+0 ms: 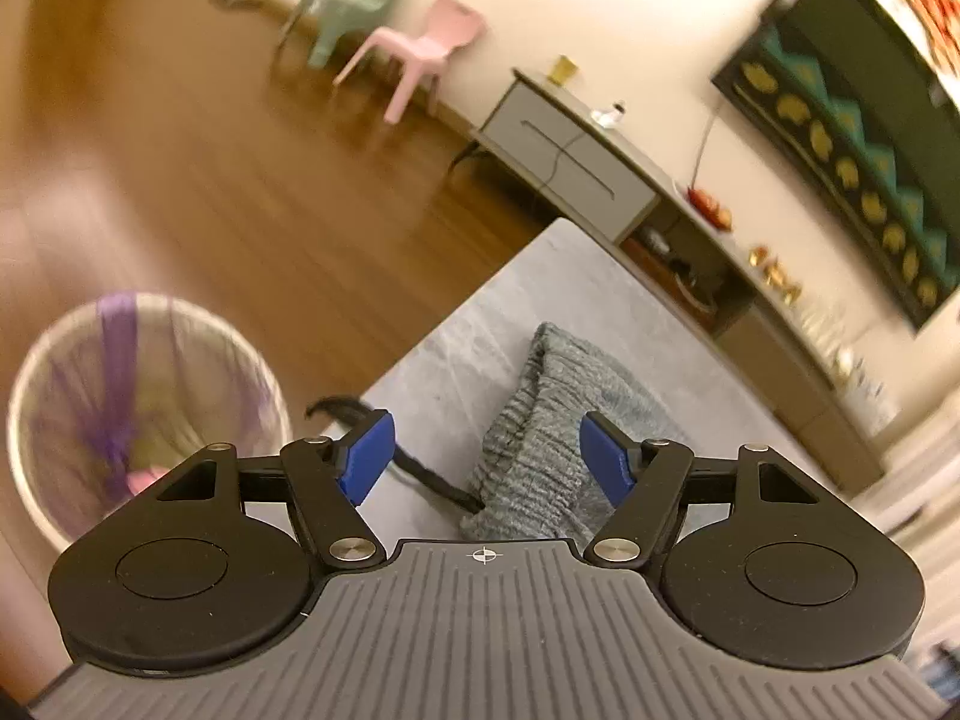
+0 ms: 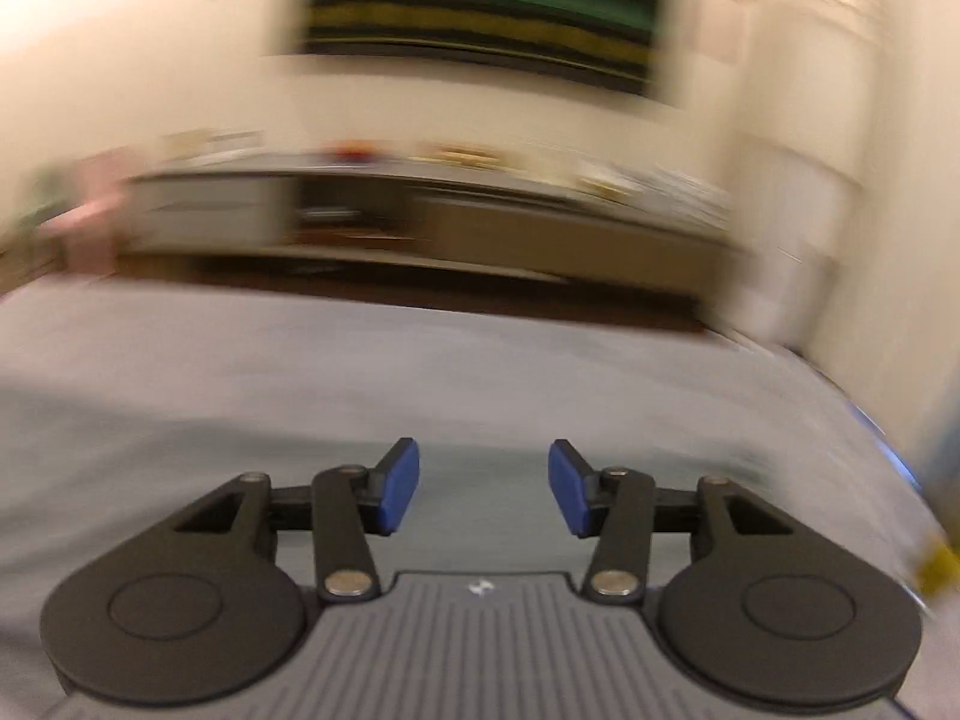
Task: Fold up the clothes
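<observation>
A grey ribbed knit garment (image 1: 558, 420) lies bunched on the grey table (image 1: 576, 276) in the left wrist view, with a dark strap or cord (image 1: 420, 468) beside it. My left gripper (image 1: 486, 456) hangs just above the garment's near end, its blue pads (image 1: 366, 456) apart and not touching the cloth. In the blurred right wrist view my right gripper (image 2: 483, 486) is open over the grey surface (image 2: 300, 372), with nothing between its blue pads (image 2: 396, 486). Whether any garment lies under it I cannot make out through the blur.
A white waste bin (image 1: 144, 414) with a purple bag liner stands on the wooden floor (image 1: 210, 180) left of the table. Pink (image 1: 420, 48) and green (image 1: 354, 6) small chairs stand by the far wall. A low cabinet (image 1: 570, 150) and a dark wall screen (image 1: 840, 138) lie beyond the table.
</observation>
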A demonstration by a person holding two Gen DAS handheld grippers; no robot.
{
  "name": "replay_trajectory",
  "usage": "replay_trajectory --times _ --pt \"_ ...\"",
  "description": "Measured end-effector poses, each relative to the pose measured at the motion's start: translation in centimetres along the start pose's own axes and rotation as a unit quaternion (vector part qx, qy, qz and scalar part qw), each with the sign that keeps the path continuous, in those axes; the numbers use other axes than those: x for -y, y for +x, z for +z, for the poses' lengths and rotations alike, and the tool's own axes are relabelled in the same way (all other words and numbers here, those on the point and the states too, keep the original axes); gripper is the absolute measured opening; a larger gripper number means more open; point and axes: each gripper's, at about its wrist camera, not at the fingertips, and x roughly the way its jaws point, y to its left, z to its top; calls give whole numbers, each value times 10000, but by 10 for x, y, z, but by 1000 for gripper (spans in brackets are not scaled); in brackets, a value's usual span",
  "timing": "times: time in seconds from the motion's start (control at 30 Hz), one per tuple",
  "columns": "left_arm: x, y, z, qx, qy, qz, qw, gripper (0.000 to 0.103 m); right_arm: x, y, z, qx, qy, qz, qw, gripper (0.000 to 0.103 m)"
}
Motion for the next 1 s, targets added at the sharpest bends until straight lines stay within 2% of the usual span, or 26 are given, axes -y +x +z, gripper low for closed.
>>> replay_trajectory --times 0.03,0.1,0.17,0.23,0.3,0.37,0.47,0.5,0.53,0.57,0.6,0.63,0.77,0.83,0.9,1.0 --pt "-2 1 0 -59 -62 -29 10000 64 -41 -8 5 63 -351 391 9986 52" --pt "-7 2 -1 -135 -271 -62 9995 63 -126 -31 11 209 -1031 1190 9873 57" --pt "-15 -3 -3 -104 -605 -100 9981 63 -215 -62 13 418 -1851 2000 9613 72" --pt "-24 -7 -3 -92 -884 -200 9958 64 -286 -80 11 601 -2506 2497 9334 80" --pt "-34 -9 -2 -107 -1132 -326 9930 64 -357 -90 8 721 -3129 2882 9021 84" --pt "-42 -7 -3 -194 -1327 -452 9899 64 -416 -81 4 711 -3596 2906 8838 85" --pt "-44 -4 -5 -330 -1360 -662 9879 64 -474 -52 4 488 -3933 2761 8756 83" --pt "-44 -2 -6 -382 -1363 -770 9869 65 -481 -40 4 375 -3979 2746 8746 82" --pt "-43 -1 -7 -432 -1383 -917 9852 66 -488 -29 4 262 -4025 2730 8734 73" --pt "-41 1 -8 -475 -1403 -1061 9833 68 -488 -18 6 115 -4003 2752 8740 52" --pt "-40 2 -10 -507 -1423 -1199 9812 71 -489 -12 9 -57 -3924 2808 8759 35" --pt "-38 3 -11 -536 -1445 -1331 9790 73 -485 -7 16 -193 -3708 2883 8826 6" --pt "-30 7 -18 -582 -1539 -1742 9709 81 -448 -9 37 10 -2826 2999 9112 5" --pt "-25 11 -22 -635 -1591 -1934 9660 82 -431 -11 48 10 -2335 3132 9205 5" --pt "-18 16 -26 -682 -1642 -2108 9612 85 -415 -10 53 -88 -2028 3278 9227 5" --pt "-9 25 -30 -655 -1701 -2254 9571 89 -405 -5 52 -326 -1751 3562 9173 5"
